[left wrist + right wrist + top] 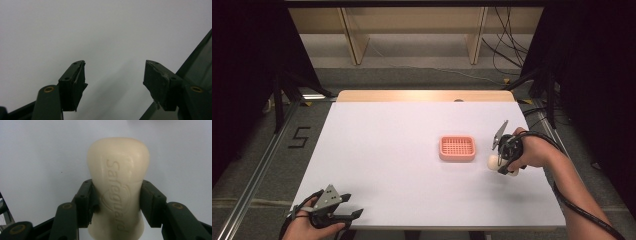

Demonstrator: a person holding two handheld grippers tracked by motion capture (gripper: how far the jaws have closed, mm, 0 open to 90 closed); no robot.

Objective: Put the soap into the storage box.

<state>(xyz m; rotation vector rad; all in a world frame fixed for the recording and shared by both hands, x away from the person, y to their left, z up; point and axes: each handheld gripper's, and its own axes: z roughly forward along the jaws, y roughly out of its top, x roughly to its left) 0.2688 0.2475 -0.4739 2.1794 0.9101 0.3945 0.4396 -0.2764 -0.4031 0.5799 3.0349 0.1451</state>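
A soap [117, 187] is clamped at its waist by the right gripper [503, 161], just right of the pink dish [457, 148]; its long axis runs along the jaws. The left gripper [113, 82] is held open and empty at the near-left worktop [387, 150] edge.

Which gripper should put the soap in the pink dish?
Right. The right gripper already grips the soap bar just beside the pink soap dish; the left gripper sits open at the near-left corner.

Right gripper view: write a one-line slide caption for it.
Right gripper clamps a cream Safeguard soap bar at its waist, above the white table.
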